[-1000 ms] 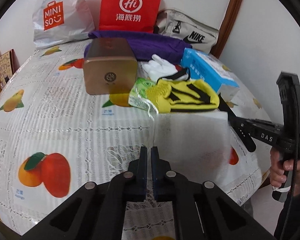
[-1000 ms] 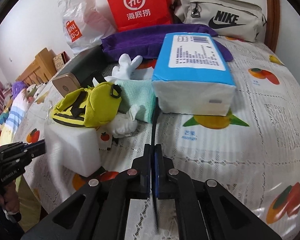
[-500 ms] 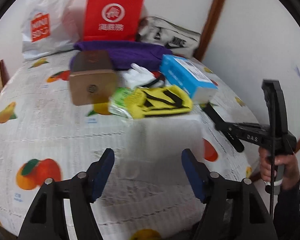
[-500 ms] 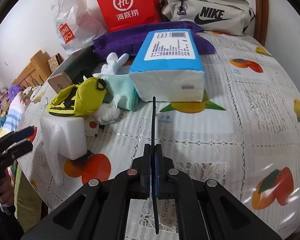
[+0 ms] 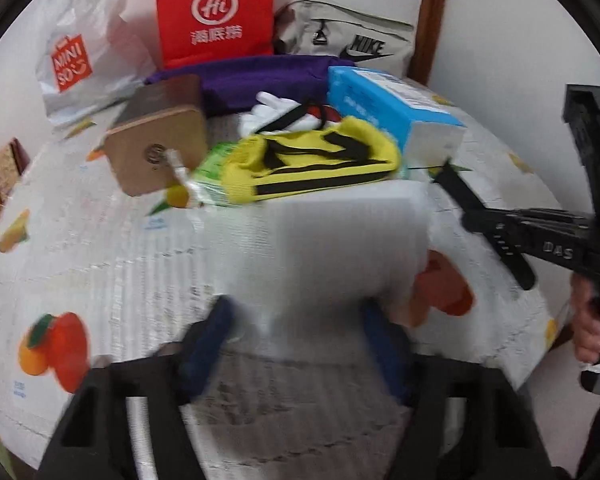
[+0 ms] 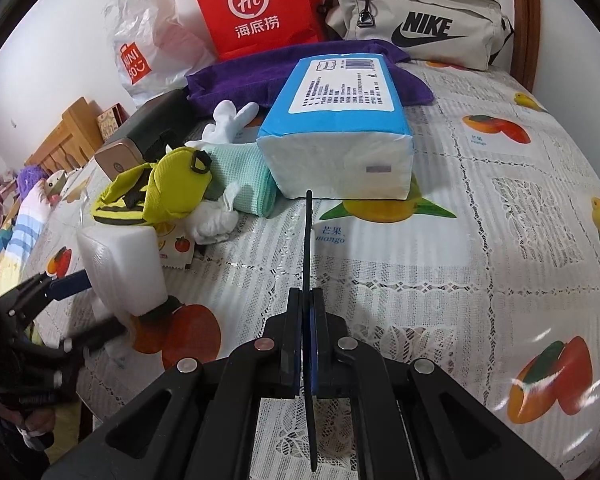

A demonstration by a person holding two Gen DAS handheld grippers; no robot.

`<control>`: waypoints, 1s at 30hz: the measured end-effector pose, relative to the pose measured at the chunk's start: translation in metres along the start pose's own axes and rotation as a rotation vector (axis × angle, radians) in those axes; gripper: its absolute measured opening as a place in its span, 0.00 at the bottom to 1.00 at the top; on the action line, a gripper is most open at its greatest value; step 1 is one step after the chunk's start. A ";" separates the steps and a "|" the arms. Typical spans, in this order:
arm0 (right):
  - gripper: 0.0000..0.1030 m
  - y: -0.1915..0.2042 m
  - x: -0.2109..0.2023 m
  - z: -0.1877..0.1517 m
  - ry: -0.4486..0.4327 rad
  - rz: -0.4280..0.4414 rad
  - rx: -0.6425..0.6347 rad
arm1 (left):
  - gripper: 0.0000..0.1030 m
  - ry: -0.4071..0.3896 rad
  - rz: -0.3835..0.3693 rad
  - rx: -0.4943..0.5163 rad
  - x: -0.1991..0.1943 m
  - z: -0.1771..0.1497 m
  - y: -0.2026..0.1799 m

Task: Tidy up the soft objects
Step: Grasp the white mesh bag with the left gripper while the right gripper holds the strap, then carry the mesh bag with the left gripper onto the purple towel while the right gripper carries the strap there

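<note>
- The left wrist view looks steeply down and forward along its jaws, very close to the white foam block; it is blurred.
- The right wrist view looks down from farther back across the fruit-printed lace-covered worktop.
- Both share the block, the blue tissue pack, and the red paper bag; each shows the other gripper.

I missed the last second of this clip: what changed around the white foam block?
The left hand-held gripper opened, moved in around the white foam block, and its jaws have just been closing, with a finger on each side of it. The right hand-held gripper stayed shut on a thin black strip; the yellow pouch and the blue tissue pack stayed put.
</note>
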State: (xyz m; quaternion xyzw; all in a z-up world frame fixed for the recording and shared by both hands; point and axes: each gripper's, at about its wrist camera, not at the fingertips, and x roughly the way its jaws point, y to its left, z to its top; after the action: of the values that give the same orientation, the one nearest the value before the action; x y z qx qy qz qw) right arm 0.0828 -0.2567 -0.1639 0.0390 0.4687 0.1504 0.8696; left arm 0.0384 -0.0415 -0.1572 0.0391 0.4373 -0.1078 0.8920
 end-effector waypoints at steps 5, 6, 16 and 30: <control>0.03 0.003 0.000 -0.001 -0.020 -0.001 -0.008 | 0.11 0.004 -0.051 -0.033 -0.004 0.001 0.020; 0.03 0.004 0.000 -0.001 -0.021 0.001 -0.012 | 0.09 0.004 -0.067 -0.043 -0.004 0.001 0.023; 0.03 0.007 -0.007 -0.004 -0.027 0.004 -0.021 | 0.06 -0.058 -0.083 -0.076 -0.034 0.001 0.038; 0.03 0.013 -0.046 0.003 -0.104 0.019 -0.036 | 0.06 -0.147 -0.058 -0.140 -0.067 0.022 0.062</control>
State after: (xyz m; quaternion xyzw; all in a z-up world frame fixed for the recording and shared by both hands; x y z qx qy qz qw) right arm 0.0590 -0.2578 -0.1225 0.0354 0.4196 0.1647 0.8920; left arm 0.0295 0.0263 -0.0921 -0.0438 0.3781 -0.1052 0.9187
